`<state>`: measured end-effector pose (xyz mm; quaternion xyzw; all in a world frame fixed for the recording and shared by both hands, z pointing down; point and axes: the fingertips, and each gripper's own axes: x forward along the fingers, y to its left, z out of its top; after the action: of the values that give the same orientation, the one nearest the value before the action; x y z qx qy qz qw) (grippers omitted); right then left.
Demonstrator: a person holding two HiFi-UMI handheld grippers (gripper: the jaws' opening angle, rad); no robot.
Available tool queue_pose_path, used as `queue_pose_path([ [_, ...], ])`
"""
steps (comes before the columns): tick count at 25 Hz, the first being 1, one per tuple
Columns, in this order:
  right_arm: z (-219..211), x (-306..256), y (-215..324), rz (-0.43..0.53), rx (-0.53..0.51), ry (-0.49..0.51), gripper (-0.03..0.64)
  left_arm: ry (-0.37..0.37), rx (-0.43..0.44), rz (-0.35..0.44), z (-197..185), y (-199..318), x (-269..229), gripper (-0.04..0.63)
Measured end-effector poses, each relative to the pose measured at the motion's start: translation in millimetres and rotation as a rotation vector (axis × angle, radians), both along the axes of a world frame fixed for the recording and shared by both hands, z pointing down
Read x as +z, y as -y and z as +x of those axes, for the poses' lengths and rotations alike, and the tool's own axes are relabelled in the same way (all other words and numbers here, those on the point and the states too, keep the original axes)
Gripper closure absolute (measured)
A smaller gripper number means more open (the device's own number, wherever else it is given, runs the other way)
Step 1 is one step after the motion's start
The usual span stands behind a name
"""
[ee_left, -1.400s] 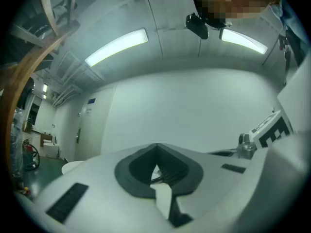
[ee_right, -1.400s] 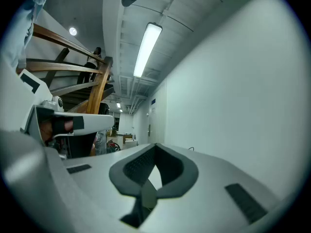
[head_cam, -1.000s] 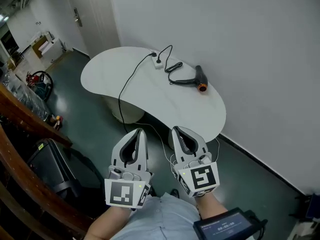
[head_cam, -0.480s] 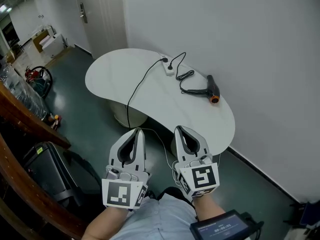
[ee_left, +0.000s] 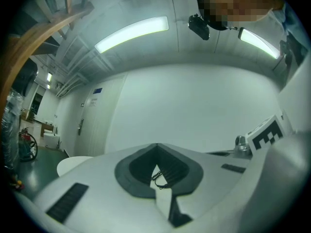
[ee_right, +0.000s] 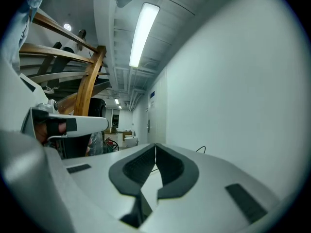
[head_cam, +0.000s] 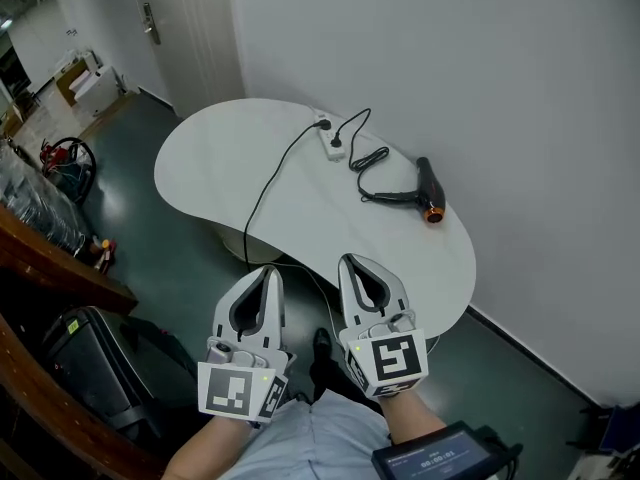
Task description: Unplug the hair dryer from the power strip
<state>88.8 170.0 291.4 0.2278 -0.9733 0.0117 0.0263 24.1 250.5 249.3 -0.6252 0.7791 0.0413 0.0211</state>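
Both hands low, in front of torso, side by side, a small gap btwn them. L gripper (head_cam: 269, 269) and R gripper (head_cam: 349, 260) point level toward table (head_cam: 215, 158). Tips are short of its near edge, over floor (head_cam: 185, 258). Marker cubes on top, facing up.

L gripper: jaws together at tips, nothing held. R gripper: same, tips meet, nothing held. Both well apart from the task items.

Grippers are pale grey plastic w/ smooth shells. Dark ribbed pads line the inner faces and leave a teardrop-shaped window behind the closed tips.

Table has a white, smooth, kidney-shaped top on a pale round base, set close to a plain white wall (head_cam: 480, 58).

Dryer (head_cam: 426, 189) lies flat on table's R end, near the wall. Black matte body, orange ring at nozzle. Its thin black cord (head_cam: 368, 160) loops loosely across the top to the strip (head_cam: 328, 138), plug seated in it.

Strip is a white, short bar at table's far edge, by the wall. A 2nd black cable (head_cam: 262, 193) runs from the strip across the top and drops over the near edge.

Floor dark green, glossy.
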Motion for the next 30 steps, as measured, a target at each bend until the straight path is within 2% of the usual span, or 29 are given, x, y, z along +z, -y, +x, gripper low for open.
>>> queue_pose_path([
  [13, -50.2, -22.6, 109.6, 0.006, -0.013, 0.03, 0.615, 0.036, -0.002, -0.009, -40.5, 108.3, -22.7, 0.597],
  [22, -64.6, -30.4, 149.2, 0.002, -0.005, 0.048, 0.615, 0.066, -0.009, -0.012, -55.0, 143.7, -34.1, 0.597],
  [30, -82.2, -13.4, 179.3, -0.013, 0.034, 0.019, 0.615, 0.042, 0.017, -0.041, -79.1, 174.3, -15.6, 0.597],
])
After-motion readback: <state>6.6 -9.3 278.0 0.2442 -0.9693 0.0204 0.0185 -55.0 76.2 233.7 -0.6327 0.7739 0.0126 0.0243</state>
